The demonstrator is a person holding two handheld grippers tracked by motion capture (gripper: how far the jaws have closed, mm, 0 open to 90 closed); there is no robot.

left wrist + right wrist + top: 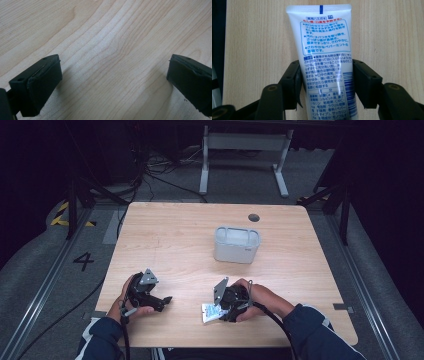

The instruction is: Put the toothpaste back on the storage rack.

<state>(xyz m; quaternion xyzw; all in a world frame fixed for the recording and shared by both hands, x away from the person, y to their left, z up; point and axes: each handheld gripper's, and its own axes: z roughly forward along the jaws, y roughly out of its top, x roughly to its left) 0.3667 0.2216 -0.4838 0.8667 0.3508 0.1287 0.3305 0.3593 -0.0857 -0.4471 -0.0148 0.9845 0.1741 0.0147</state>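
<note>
Near the desk's (165, 235) front edge, well short of the white bin (237, 244), the right gripper (325, 82) has its fingers pinching a white tube (324, 50) lying flat. Further left of the bin, the left gripper (113, 82) sits with fingers spread, nothing between.

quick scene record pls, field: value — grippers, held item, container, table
right gripper: shut on the white tube, pads against both its sides
white tube: flat on the table, crimped end pointing away from the gripper, blue and red print facing up
left gripper: open, nothing between its jaws, low over bare wood
container: white bin, upright, mid-table, apart from both grippers
table: light wood
</note>
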